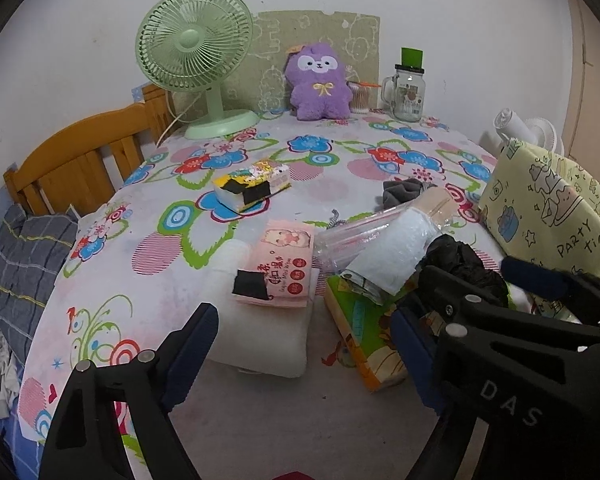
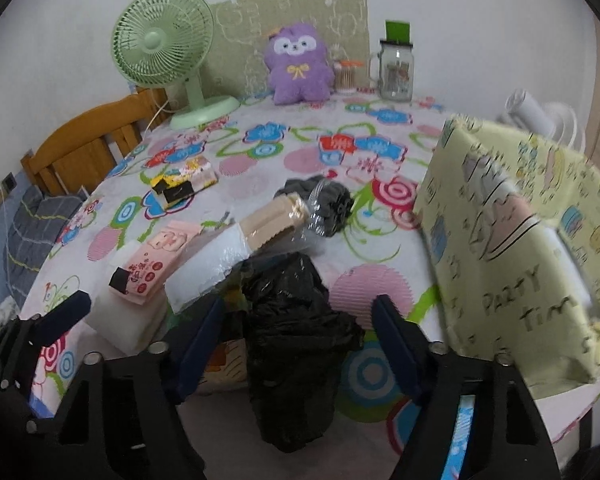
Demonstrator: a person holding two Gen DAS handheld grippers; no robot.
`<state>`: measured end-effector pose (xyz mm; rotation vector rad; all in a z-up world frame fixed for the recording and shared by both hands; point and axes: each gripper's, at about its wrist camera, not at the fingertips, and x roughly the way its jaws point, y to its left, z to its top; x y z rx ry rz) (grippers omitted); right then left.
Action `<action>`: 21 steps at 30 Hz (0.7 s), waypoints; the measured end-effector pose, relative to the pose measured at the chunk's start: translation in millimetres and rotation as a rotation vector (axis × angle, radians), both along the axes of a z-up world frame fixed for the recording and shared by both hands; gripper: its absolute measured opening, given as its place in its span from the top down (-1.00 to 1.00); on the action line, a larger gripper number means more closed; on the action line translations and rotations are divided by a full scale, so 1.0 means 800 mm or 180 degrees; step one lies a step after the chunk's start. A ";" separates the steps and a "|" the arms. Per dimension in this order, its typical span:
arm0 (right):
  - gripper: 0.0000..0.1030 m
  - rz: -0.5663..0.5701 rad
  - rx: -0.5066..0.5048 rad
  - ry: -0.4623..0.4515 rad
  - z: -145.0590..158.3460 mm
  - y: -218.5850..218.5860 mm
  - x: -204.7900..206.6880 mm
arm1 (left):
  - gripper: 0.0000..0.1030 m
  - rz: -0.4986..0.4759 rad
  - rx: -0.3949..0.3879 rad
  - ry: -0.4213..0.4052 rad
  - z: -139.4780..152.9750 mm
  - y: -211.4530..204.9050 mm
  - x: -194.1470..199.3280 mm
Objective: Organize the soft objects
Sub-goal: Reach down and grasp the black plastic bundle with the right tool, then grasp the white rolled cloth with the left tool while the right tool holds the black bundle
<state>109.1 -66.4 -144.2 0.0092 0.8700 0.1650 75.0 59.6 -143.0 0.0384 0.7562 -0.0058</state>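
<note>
Black bag point(image 2: 296, 332) between right tongs point(image 2: 296, 344)

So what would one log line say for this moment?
left gripper: open, over white folded towel | right gripper: open, around crumpled black plastic bag | yellow cartoon-print bin: right

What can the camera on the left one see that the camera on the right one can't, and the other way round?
Only the left wrist view shows the green tissue pack under the pile.

Only the right wrist view shows the black plastic bag whole, between the open fingers of the right hand-held gripper.

Both show the green fan, purple plush, glass jar, pink wipes pack, yellow storage bag and the open left hand-held gripper.
</note>
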 end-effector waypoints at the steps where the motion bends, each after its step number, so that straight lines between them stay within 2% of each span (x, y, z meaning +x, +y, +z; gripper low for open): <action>1: -0.33 0.0002 0.0036 0.0060 -0.003 -0.001 0.002 | -0.72 -0.0014 0.0016 0.0013 -0.001 -0.002 0.001; 2: -0.28 0.0007 0.0054 0.0092 -0.004 -0.001 0.003 | -0.72 -0.0038 0.0039 0.0026 -0.003 -0.005 0.003; 4: -0.01 0.0006 0.0084 0.0160 -0.007 -0.002 0.006 | -0.72 -0.0082 0.0074 0.0033 -0.004 -0.009 0.004; 5: 0.02 0.0009 0.0076 0.0172 -0.007 -0.002 0.007 | -0.71 -0.0094 0.0097 0.0028 -0.004 -0.012 0.004; 9: 0.10 -0.0027 0.0065 0.0199 -0.005 -0.005 0.010 | -0.71 -0.0151 0.0098 0.0015 -0.002 -0.016 0.009; 15: 0.11 -0.0181 0.0004 0.0118 0.007 -0.012 0.011 | -0.71 -0.0238 0.0145 -0.0069 0.006 -0.024 0.017; 21: 0.11 -0.0257 -0.0007 0.0096 0.012 -0.014 0.015 | -0.43 -0.0358 0.0147 -0.0043 0.008 -0.031 0.032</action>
